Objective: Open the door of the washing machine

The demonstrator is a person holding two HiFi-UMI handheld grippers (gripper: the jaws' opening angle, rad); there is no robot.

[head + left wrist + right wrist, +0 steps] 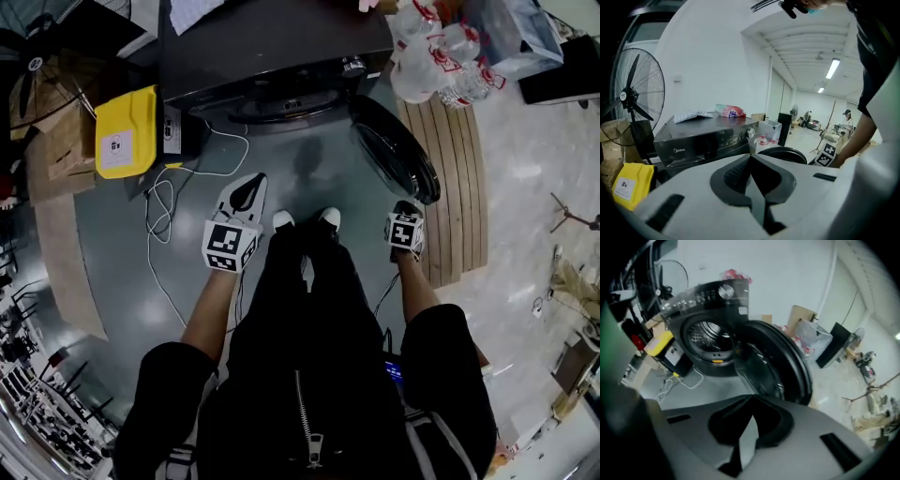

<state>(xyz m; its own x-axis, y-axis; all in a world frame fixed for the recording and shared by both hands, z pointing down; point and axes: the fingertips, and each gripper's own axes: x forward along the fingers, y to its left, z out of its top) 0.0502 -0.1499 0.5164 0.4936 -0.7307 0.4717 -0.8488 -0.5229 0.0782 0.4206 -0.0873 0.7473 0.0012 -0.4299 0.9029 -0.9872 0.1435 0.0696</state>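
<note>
The dark washing machine (272, 42) stands at the top of the head view, and its drum (705, 336) shows through the uncovered opening. Its round door (394, 150) hangs swung out to the right, away from the opening. My left gripper (251, 184) hovers over the grey floor in front of the machine, shut with nothing between its jaws. My right gripper (410, 208) is just below the door's lower edge, apart from it and also shut on nothing. In the right gripper view the door (773, 357) rises right beyond the closed jaws (752, 399). The left gripper view looks over its closed jaws (750, 157) at the machine (703, 136).
A yellow container (125, 131) and a loose white cable (164, 202) lie left of the machine. A standing fan (630, 98) is further left. Packed water bottles (441, 56) sit on a wooden platform (464, 187) to the right. The person's shoes (305, 220) are between the grippers.
</note>
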